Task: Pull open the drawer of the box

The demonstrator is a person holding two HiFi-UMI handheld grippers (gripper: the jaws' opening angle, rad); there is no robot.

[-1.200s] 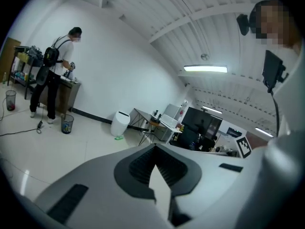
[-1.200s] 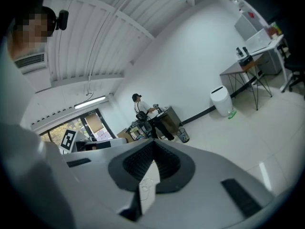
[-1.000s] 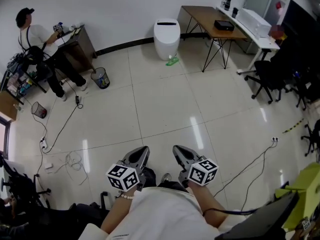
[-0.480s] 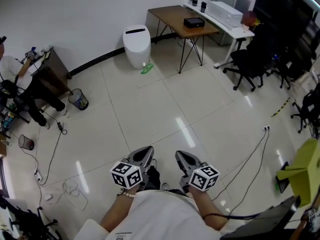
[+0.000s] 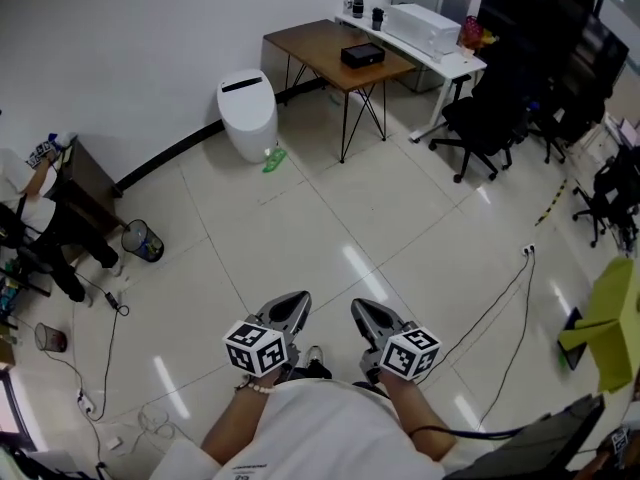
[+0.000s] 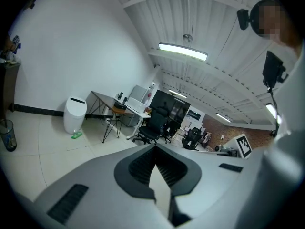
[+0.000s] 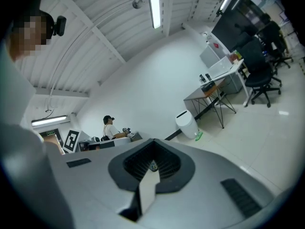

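No box or drawer shows in any view. In the head view my left gripper and right gripper are held side by side close in front of the person's body, above bare floor tiles, pointing ahead. Each carries its marker cube. In the left gripper view the left gripper has its jaws met at the tips with nothing between them. In the right gripper view the right gripper is likewise shut and empty.
A white round bin stands by the far wall beside a brown table and a white desk. Black office chairs stand at the right. A cable trails over the floor. A seated person and a waste basket are at left.
The whole room has swung left and downward in the head view: the bin and table shifted left, the chairs came further in. Both grippers kept their place before the body, shut.
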